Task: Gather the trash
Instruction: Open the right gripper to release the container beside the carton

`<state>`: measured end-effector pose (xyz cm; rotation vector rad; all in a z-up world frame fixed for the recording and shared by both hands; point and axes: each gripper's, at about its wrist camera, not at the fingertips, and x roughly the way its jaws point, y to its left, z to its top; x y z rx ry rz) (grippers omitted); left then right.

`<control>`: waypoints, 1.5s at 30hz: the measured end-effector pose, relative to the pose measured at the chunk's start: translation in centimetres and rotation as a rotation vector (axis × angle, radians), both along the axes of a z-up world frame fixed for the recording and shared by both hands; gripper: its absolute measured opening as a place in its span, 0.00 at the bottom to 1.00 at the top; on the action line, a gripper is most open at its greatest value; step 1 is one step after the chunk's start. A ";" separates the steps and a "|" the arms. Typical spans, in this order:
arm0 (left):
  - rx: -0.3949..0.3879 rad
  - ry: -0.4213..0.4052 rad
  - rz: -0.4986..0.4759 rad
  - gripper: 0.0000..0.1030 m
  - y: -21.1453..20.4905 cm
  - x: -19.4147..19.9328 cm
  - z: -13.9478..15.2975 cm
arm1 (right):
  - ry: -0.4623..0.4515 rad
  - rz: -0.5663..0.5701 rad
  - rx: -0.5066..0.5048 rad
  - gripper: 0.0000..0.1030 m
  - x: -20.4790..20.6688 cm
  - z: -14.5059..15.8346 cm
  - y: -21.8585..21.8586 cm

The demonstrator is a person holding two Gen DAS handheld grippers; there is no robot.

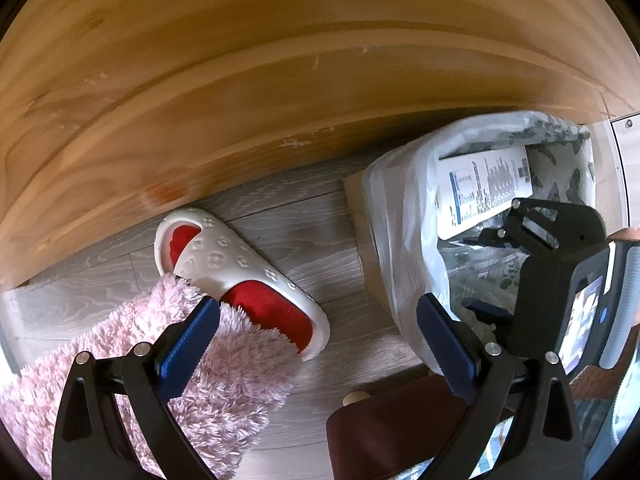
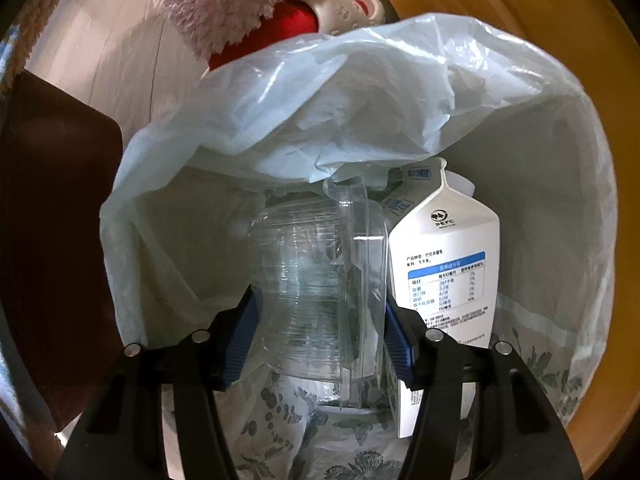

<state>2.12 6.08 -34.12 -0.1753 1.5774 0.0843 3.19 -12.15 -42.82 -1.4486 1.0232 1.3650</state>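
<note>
A bin lined with a pale plastic bag (image 2: 360, 112) stands on the floor, seen at the right of the left wrist view as bag (image 1: 404, 208). Inside it stands a white milk carton (image 2: 444, 264) with blue print. My right gripper (image 2: 320, 320) points down into the bag. Its blue pads (image 2: 246, 332) press on both sides of a clear ribbed plastic container (image 2: 316, 280), just left of the carton. My left gripper (image 1: 318, 308) hangs open over the grey floor left of the bin, with nothing between its fingers.
A white slipper with a red insole (image 1: 240, 272) lies on the grey wood floor (image 1: 304, 216), and a person's pink fluffy leg (image 1: 160, 360) rests in it. A wooden panel (image 1: 280, 60) runs behind. A dark brown object (image 1: 392, 432) sits beside the bin.
</note>
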 end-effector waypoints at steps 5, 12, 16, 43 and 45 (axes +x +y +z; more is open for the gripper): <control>0.000 0.000 0.008 0.93 0.2 -0.1 0.0 | 0.007 -0.004 -0.002 0.55 0.5 0.0 0.0; -0.005 -0.008 0.010 0.93 0.1 -0.1 0.2 | 0.030 -0.060 0.013 0.57 1.3 1.3 0.7; -0.005 -0.011 0.004 0.93 -0.1 -0.2 0.4 | 0.034 -0.084 0.034 0.58 1.6 2.4 1.0; -0.026 -0.111 -0.015 0.93 -0.9 -0.6 3.1 | 0.036 -0.258 0.074 0.83 2.2 7.4 -1.1; -0.031 -0.123 -0.020 0.93 -1.0 -0.6 3.4 | 0.032 -0.278 0.088 0.85 2.3 7.9 -1.4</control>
